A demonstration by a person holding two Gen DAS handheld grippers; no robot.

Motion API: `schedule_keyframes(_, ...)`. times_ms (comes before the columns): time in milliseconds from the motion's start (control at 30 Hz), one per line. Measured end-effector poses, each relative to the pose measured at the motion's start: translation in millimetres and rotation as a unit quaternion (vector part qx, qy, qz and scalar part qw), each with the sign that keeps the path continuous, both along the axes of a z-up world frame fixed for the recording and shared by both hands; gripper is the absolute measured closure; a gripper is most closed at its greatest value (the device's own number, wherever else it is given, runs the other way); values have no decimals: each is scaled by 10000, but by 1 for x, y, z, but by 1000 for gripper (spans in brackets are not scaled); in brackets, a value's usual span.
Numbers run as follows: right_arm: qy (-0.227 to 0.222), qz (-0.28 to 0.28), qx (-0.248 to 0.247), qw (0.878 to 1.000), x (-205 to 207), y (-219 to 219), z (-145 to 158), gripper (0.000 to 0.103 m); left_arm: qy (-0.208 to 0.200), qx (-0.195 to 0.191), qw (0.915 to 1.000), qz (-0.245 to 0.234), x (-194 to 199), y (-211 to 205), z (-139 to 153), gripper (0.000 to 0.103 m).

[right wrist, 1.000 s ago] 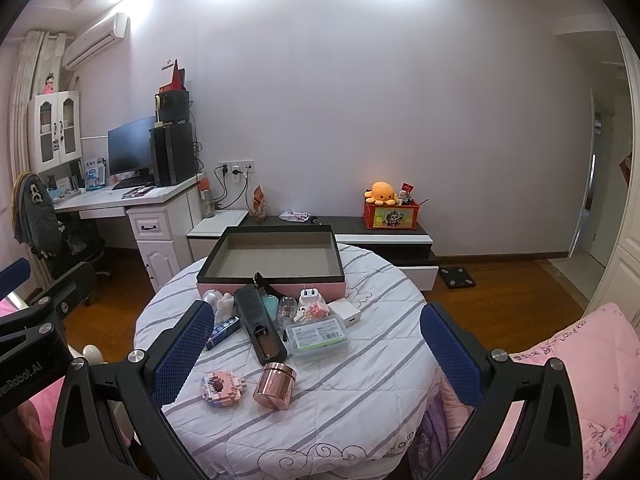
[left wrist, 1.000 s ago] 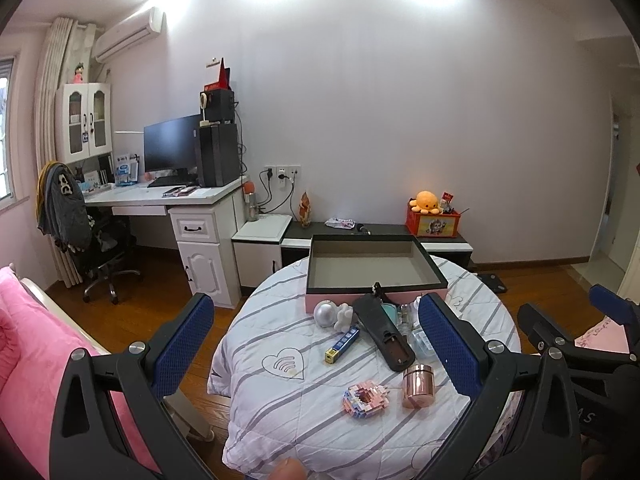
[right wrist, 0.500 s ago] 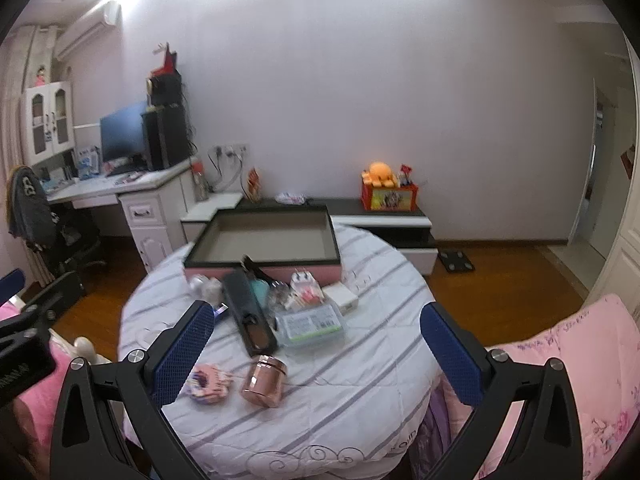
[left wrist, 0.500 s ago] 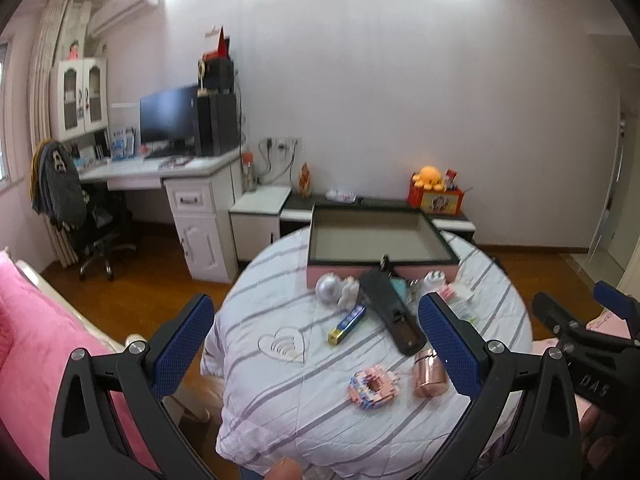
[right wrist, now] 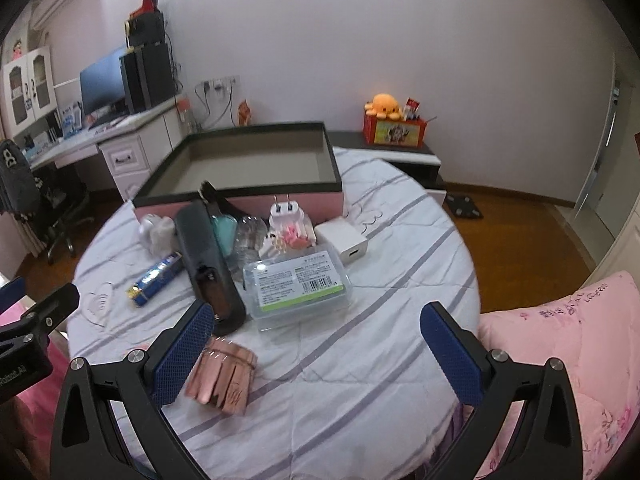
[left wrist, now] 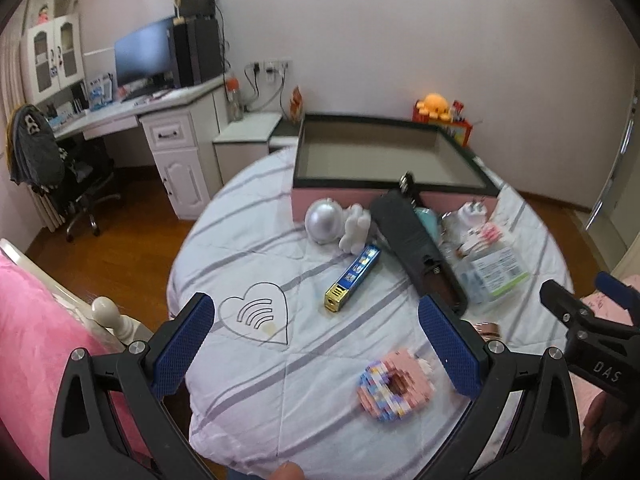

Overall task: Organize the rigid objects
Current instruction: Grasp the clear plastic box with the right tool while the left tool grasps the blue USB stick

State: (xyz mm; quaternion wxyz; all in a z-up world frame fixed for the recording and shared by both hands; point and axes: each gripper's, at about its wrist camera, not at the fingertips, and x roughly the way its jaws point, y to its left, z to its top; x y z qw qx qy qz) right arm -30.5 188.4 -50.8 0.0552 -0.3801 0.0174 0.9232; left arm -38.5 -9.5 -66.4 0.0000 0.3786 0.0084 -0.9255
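A pink box with a dark rim point(left wrist: 390, 190) point(right wrist: 240, 194) stands open at the back of the round table point(left wrist: 248, 360) point(right wrist: 380, 360). In front of it lie a silver and white astronaut figure point(left wrist: 334, 224), a blue and gold tube box point(left wrist: 352, 278) point(right wrist: 154, 274), a black case point(left wrist: 416, 248) point(right wrist: 208, 268), a clear plastic box with a green label point(right wrist: 298, 288), a white charger point(right wrist: 346, 242), a pink brick donut point(left wrist: 394, 386) and a rose-gold cup point(right wrist: 222, 376). My left gripper point(left wrist: 316, 342) hovers open above the near left of the table. My right gripper point(right wrist: 316, 344) hovers open, its left finger beside the cup.
Pink bedding point(left wrist: 28, 336) point(right wrist: 560, 360) flanks the table on both sides. A white desk with a monitor point(left wrist: 144, 60) and an office chair point(left wrist: 52, 168) stand at the left. A low cabinet with an orange plush toy point(right wrist: 384, 106) stands behind.
Both grippers have moved forward and tilted down toward the table, so the objects look larger and closer. Nothing on the table has shifted, and both grippers stay open.
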Motion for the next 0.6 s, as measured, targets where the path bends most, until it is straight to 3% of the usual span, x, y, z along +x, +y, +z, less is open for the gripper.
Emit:
schedule_keyframes(200, -424, 149, 4, 9990, -35, 6, -27, 0, -429, -51, 9991, -28, -38, 2, -31, 0)
schedule_keyframes(600, -855, 423, 4, 9954, -73, 9, -53, 0, -1017, -119, 9941, -370, -86, 13, -72, 0)
